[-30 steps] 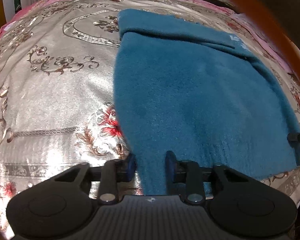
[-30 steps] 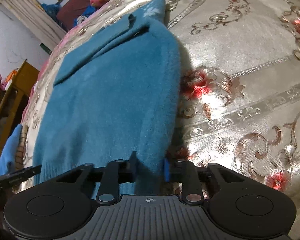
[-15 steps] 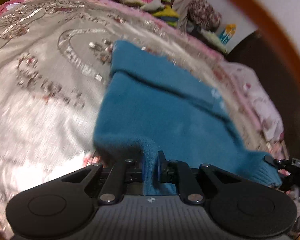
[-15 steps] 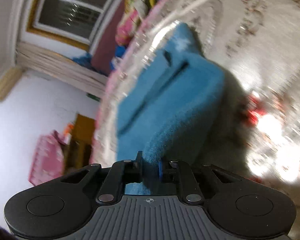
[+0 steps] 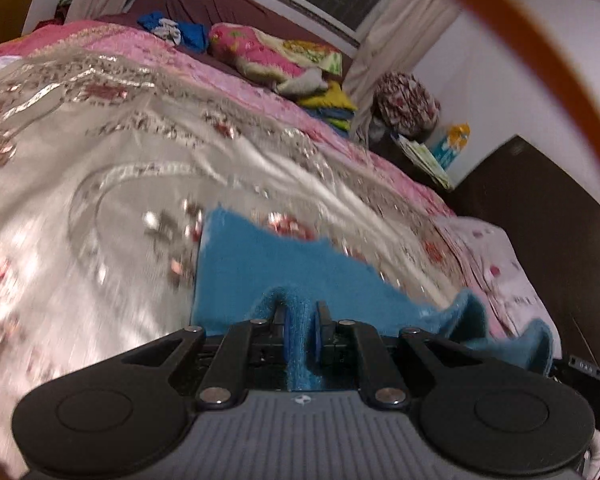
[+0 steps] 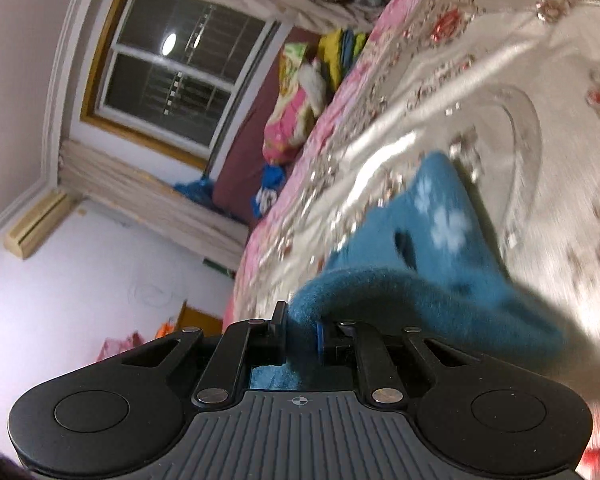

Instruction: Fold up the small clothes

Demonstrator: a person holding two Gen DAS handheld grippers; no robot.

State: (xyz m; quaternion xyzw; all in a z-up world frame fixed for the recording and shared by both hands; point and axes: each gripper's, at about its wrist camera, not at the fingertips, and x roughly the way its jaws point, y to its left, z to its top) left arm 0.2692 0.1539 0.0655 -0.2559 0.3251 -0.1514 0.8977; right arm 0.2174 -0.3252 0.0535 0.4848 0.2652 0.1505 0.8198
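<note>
A small teal fleece sweater (image 5: pixel 260 264) lies on a silver floral bedspread (image 5: pixel 80 184). My left gripper (image 5: pixel 300 326) is shut on its near hem, and the fabric bunches up between the jaws. My right gripper (image 6: pixel 302 330) is shut on the other hem corner of the sweater (image 6: pixel 432 276), lifted off the bed. White paw prints show on the far end (image 6: pixel 440 220) in the right wrist view. The hem is raised and carried over the rest of the garment, whose far part still lies flat.
Piles of colourful clothes (image 5: pixel 276 56) sit at the head of the bed below a window (image 6: pixel 168 68). A dark cabinet (image 5: pixel 540 216) stands by the bed's right side. An orange cable (image 5: pixel 540 52) crosses the left wrist view.
Both grippers closed on the sweater's near hem, lifted it and carried it forward over the garment. The cameras tilted up, so the room now shows.
</note>
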